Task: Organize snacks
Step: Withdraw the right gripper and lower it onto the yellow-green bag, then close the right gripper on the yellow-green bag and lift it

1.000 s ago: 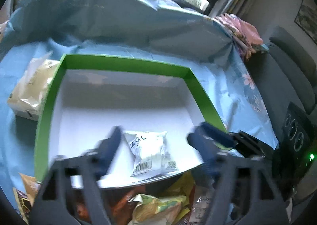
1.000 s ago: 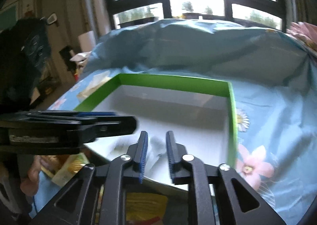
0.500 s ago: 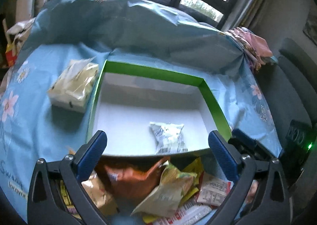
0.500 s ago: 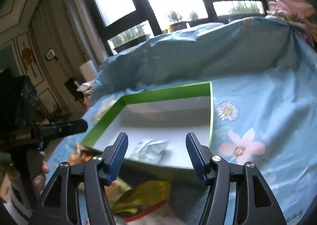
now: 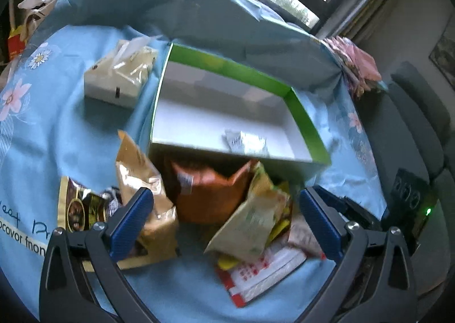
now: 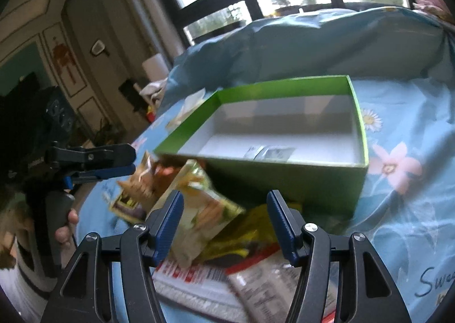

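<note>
In your left wrist view, your left gripper (image 5: 226, 219) stands spread as wide as it goes, its ribbed blue pads (image 5: 132, 219) gripping nothing. Take the green box (image 5: 305, 121) as your landmark: a shallow cardboard tray, green outside and matte white inside. One small white packet (image 5: 246, 142) lies on its floor against the near wall. Just in front of that wall sits the snack heap: a crinkly orange bag (image 5: 210, 192) leaning on it, a glossy tan pouch (image 5: 142, 178) to its left with the left pad just in front of it, a pale yellow-green bag (image 5: 251, 219), and a flat red-and-white packet (image 5: 263, 271) nearest you. Left of the box, a soft tissue pack (image 5: 119, 75) rests on the blue floral cloth (image 5: 57, 129). The tissue pack shows clearly only here.

In your right wrist view, your right gripper (image 6: 224, 223) is parted about halfway, nothing between the pads. The box (image 6: 312, 180) lies beyond it, the white packet (image 6: 270, 152) inside by the near wall. The yellow-green bag (image 6: 199, 209) sits just behind the left pad. Only here do you see your left gripper (image 6: 113, 160) from the side, left of the box, and your hand (image 6: 64, 226) on its handle.
</note>
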